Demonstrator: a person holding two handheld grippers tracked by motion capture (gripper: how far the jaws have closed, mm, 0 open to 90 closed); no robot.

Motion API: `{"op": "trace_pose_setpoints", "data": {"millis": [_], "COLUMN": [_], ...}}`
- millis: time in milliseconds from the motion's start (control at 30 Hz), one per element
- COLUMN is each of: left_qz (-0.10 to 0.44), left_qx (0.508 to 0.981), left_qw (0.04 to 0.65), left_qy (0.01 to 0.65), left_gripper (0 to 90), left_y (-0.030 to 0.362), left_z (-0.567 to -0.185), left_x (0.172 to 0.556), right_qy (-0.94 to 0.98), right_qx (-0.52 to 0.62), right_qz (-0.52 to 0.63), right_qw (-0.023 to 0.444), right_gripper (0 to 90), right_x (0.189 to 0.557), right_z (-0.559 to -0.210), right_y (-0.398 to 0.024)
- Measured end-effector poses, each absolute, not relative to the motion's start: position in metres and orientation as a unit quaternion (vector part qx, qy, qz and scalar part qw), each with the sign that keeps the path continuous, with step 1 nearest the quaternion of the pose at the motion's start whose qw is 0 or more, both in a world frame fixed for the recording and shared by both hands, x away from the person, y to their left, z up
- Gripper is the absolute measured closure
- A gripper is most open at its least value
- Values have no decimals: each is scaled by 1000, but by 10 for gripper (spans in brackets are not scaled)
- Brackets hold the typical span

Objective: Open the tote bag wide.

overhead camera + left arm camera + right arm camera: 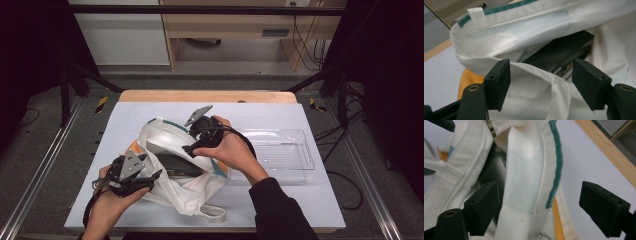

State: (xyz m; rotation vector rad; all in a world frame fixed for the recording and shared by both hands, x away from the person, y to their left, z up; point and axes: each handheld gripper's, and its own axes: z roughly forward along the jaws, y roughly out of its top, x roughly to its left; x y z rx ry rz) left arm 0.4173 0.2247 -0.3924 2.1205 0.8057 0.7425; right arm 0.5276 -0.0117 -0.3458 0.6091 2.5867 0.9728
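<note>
Now both hand-held grippers are at the white cloth bag (175, 170), which lies slumped in the middle of the desk (310, 200), just left of a clear plastic tray (295, 150). Left hand-held gripper (152, 179) sits at the bag's near-left edge, and in the left gripper view its jaws stand wide, the near rim of the bag's mouth lying between them with neither pad pressing on the cloth. Past that rim, a dark flat box (564, 52) shows inside the bag. Right hand-held gripper (189, 150) comes in from the far side, over the top of the bag; in the right gripper view its jaws are spread wide too, with the green-trimmed rim (554, 167) running up between them, untouched by either pad. Orange and pale blue patches show on the fabric. Nothing is gripped on either side, and the bag's mouth gapes toward the person, handle (212, 212) trailing at the near edge.
</note>
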Motion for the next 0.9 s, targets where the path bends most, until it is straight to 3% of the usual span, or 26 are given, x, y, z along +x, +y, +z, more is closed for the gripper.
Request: {"op": "trace_pose_setpoints", "data": {"millis": [167,500,700,800,900], "left_qz": [277,268,268,267,256], "left_qx": [832,840,841,840,842], "left_qw": [366,357,359,361,361], "left_qy": [313,308,303,304,308], "left_gripper": [332,472,580,633,687], "left_y": [221,220,219,219,220], "left_z": [-399,-408,-409,-410,-411], "left_x": [417,418,418,418,418], "right_qy": [919,936,946,943,944], "right_qx": [211,176,151,152,148], "right_qz": [300,264,235,244,243], "right_qw": [142,153,166,170,166], "right_gripper": [161,186,316,438,506], "right_x": [532,516,510,510,511], "right_z": [-361,-374,-385,-385,-385], "right_y": [1,17,19,17,14]}}
